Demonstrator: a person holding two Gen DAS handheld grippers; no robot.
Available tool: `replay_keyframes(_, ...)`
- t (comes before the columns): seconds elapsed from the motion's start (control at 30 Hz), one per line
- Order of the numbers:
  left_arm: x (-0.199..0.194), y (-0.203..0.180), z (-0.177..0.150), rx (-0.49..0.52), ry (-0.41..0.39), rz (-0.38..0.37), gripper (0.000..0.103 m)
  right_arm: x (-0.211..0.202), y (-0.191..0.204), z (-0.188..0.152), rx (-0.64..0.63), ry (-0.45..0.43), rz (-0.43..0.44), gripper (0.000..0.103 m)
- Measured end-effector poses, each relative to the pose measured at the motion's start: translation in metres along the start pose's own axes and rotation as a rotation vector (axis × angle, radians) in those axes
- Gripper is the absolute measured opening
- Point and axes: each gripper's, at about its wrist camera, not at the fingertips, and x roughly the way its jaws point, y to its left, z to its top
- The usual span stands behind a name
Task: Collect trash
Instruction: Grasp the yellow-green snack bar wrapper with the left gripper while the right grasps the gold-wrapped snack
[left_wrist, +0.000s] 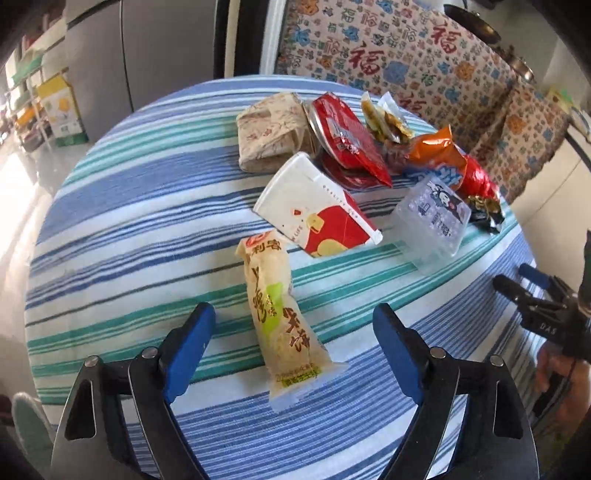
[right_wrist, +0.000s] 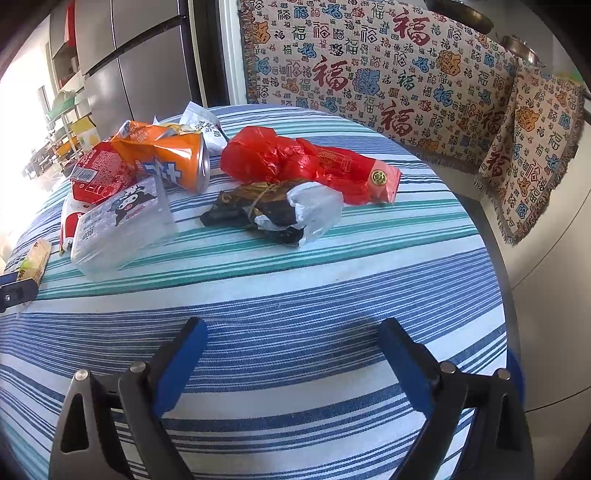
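Observation:
Trash lies scattered on a round table under a striped cloth. In the left wrist view a yellow snack wrapper lies between the blue pads of my left gripper, which is open and does not touch it. Behind it lie a white and red paper cup on its side, a clear plastic box, red packets and a beige paper bundle. My right gripper is open over bare striped cloth. Beyond it lie a red plastic bag, a dark wrapper and a crushed orange can.
A patterned sofa throw runs along the table's far side. A grey fridge stands at the back left. The right gripper's black body shows at the right edge of the left wrist view, with a hand below it.

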Motion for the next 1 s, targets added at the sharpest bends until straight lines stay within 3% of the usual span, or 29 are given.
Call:
replay_keyframes(0.03,-0.001,-0.001,-0.002,-0.001,-0.013,0.013,0.078,0.0,0.0,0.0,0.0,0.0,0.0,0.097)
replay_keyframes(0.07,-0.002,0.0,-0.003,-0.004,-0.029,0.017,0.064,0.0,0.0,0.0,0.001,0.0,0.0,0.096)
replay_keyframes(0.1,-0.003,-0.001,-0.004,0.0,-0.041,0.028,0.057,0.0,0.0,0.0,0.001,0.0,0.0,0.097)
replay_keyframes(0.17,-0.005,-0.002,-0.007,0.019,-0.053,0.051,0.028,0.0,0.0,0.0,0.002,-0.002,0.001,0.097)
replay_keyframes(0.23,-0.008,0.001,-0.008,0.017,-0.046,0.008,0.021,0.0,0.0,0.0,0.003,-0.003,0.002,0.097)
replay_keyframes(0.33,-0.013,0.002,-0.012,0.01,-0.034,-0.041,0.02,-0.002,-0.007,0.003,0.017,-0.006,0.041,0.096)
replay_keyframes(0.4,-0.016,-0.001,-0.014,0.018,-0.029,-0.049,0.02,-0.004,-0.023,0.011,0.094,-0.023,0.102,0.094)
replay_keyframes(0.53,-0.016,-0.009,-0.015,0.036,-0.014,-0.074,0.02,0.001,-0.05,0.042,0.241,-0.04,0.143,0.094)
replay_keyframes(0.67,-0.014,-0.015,-0.015,0.056,-0.018,-0.065,0.021,0.025,-0.059,0.065,0.293,-0.004,0.18,0.073)
replay_keyframes(0.77,-0.015,-0.015,-0.016,0.07,-0.016,-0.058,0.021,0.039,-0.058,0.069,0.313,0.051,0.274,0.047)
replay_keyframes(0.93,-0.016,-0.012,-0.015,0.064,-0.005,-0.061,0.024,0.016,-0.033,0.049,0.237,0.143,0.311,0.045)
replay_keyframes(1.0,-0.016,-0.013,-0.014,0.069,-0.003,-0.058,0.032,0.001,-0.019,0.035,0.192,0.188,0.319,0.047)
